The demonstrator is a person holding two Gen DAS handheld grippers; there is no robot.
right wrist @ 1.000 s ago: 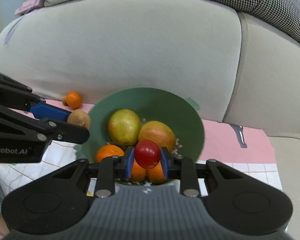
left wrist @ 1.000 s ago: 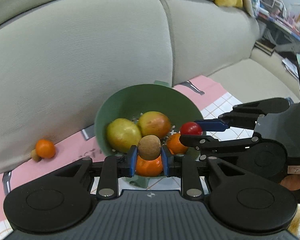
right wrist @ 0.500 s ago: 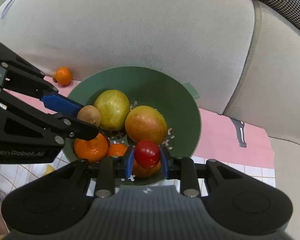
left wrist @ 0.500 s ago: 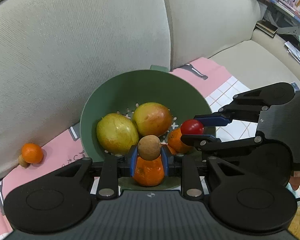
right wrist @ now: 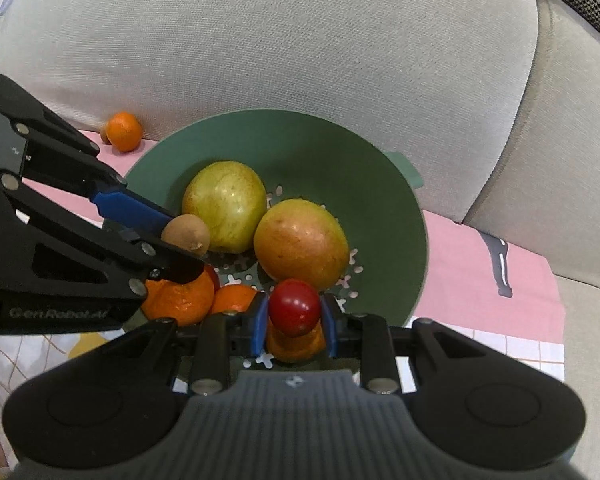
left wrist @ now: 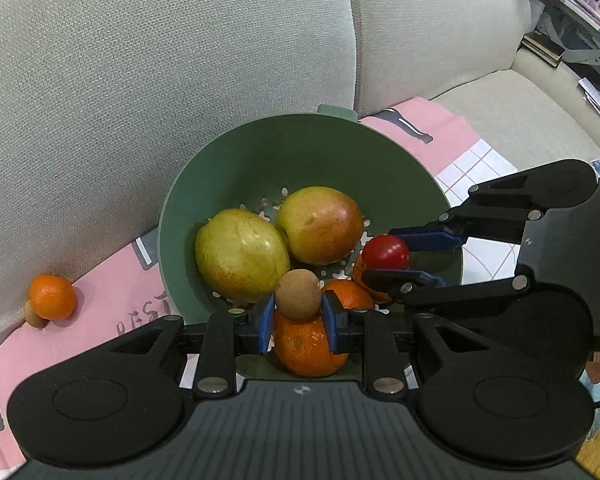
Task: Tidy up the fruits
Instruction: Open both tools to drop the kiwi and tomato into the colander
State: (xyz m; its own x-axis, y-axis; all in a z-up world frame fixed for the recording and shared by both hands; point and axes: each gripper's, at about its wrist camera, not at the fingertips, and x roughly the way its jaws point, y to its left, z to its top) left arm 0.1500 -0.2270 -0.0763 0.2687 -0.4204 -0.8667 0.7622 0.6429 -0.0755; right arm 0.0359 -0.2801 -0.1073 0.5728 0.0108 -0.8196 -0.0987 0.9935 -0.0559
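A green colander bowl [left wrist: 300, 152] [right wrist: 380, 196] sits on a pink cloth against the sofa. Inside lie a yellow-green apple [left wrist: 240, 252] [right wrist: 224, 204], a red-yellow apple [left wrist: 320, 224] [right wrist: 300, 244] and several oranges [left wrist: 306, 344] [right wrist: 180, 300]. My left gripper [left wrist: 298, 310] [right wrist: 180, 240] is shut on a small round brown fruit [left wrist: 298, 294] [right wrist: 186, 234], held over the bowl's near side above an orange. My right gripper [right wrist: 294, 320] [left wrist: 396, 256] is shut on a small red tomato-like fruit [right wrist: 294, 306] [left wrist: 385, 251], also held over the bowl, above another orange.
A loose orange [left wrist: 52, 296] [right wrist: 123, 130] and a small brown fruit [left wrist: 35, 316] lie on the pink cloth [left wrist: 112, 280] left of the bowl, against the beige sofa back [left wrist: 160, 60]. A cluttered table [left wrist: 572, 8] stands far right.
Both grippers have come down and forward over the bowl, each still holding its fruit. The bowl now looks larger and nearer in both views.
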